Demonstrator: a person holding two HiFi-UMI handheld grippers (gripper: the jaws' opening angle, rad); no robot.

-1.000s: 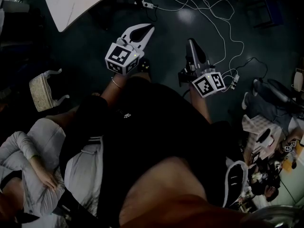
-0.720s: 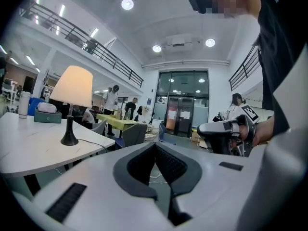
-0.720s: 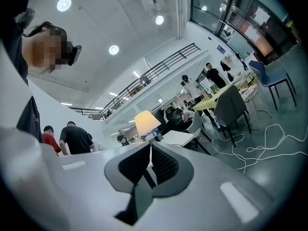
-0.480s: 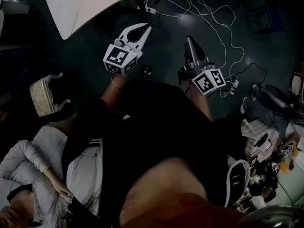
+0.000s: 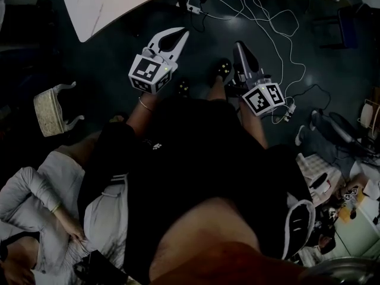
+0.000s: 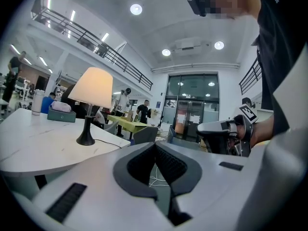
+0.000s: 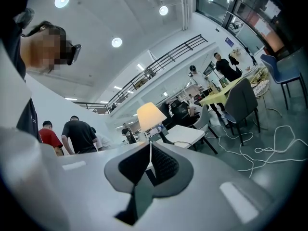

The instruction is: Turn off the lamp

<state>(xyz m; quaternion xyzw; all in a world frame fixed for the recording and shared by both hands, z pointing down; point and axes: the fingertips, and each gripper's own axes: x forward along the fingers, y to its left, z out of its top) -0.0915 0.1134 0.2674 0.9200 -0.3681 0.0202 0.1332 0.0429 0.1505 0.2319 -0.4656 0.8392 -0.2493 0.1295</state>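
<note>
The table lamp with a cream cone shade and a thin black stem is lit; its shade glows. It stands upright on its round black foot on the white tabletop, not far from the rounded edge, and its black cord runs over the top toward that edge, I suppose down to the sockets on the floor. I cannot make out any switch on it from here. Behind it on the same table lies a teal box.

The person stands well apart from the table, on the dark floor where white cables lie in loops. Both tools are held out in front of the body, about level, and both look toward the lamp. The left gripper is clenched with nothing in it, its tips meeting. The right gripper is also clenched and empty. In my judgement this is the approach: closed jaws make a firm point, good for pressing a button, and nothing needs to be carried.
</note>
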